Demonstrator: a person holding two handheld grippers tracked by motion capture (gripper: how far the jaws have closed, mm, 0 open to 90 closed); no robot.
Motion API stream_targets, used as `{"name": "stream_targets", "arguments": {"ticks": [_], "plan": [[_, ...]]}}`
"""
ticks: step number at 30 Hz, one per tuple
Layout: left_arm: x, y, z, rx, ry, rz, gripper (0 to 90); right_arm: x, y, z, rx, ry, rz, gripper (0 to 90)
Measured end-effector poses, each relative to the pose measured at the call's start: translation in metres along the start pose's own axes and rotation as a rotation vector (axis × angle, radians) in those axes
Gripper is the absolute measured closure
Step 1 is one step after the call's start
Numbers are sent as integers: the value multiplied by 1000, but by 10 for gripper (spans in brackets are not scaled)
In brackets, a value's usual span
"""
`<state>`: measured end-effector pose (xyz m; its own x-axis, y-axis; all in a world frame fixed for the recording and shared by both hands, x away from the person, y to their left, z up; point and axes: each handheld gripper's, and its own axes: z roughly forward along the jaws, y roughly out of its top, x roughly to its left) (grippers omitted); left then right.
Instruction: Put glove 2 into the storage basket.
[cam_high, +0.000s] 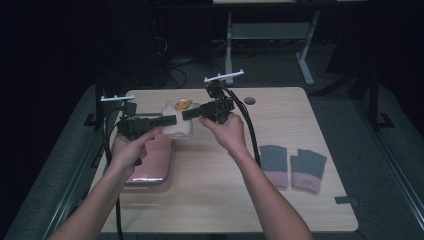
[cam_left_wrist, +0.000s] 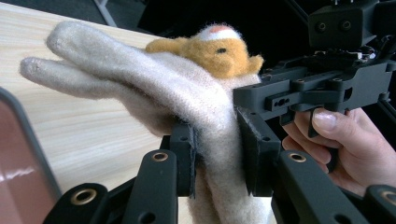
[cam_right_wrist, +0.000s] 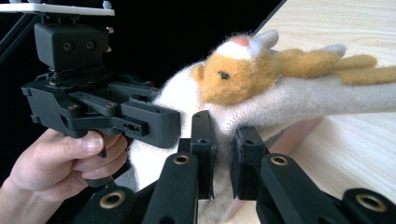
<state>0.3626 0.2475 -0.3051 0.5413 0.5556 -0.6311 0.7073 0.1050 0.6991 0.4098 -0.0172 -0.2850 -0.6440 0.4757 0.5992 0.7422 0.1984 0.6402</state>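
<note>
In the left gripper view, the left gripper (cam_left_wrist: 217, 156) is clamped on the cream glove (cam_left_wrist: 154, 88), knit pinched between its jaws. The right gripper (cam_right_wrist: 219, 158) grips the same glove from the opposite side, pads pressed into the wool. The glove hangs above the table (cam_high: 210, 200), between the two grippers, with an orange animal figure (cam_left_wrist: 210, 49) on its top. Below and left of the glove lies a pink tray (cam_high: 155, 165); well to its right lie two grey gloves (cam_high: 292, 165) with pink cuffs.
</note>
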Motion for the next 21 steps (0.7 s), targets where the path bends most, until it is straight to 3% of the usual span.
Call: {"name": "stream_targets", "arguments": {"ticks": [13, 21], "plan": [[12, 0, -36, -23, 48, -20, 695, 20, 15, 33, 42, 27, -48, 814], [23, -6, -52, -30, 71, -36, 695, 21, 17, 57, 75, 58, -34, 814]]}}
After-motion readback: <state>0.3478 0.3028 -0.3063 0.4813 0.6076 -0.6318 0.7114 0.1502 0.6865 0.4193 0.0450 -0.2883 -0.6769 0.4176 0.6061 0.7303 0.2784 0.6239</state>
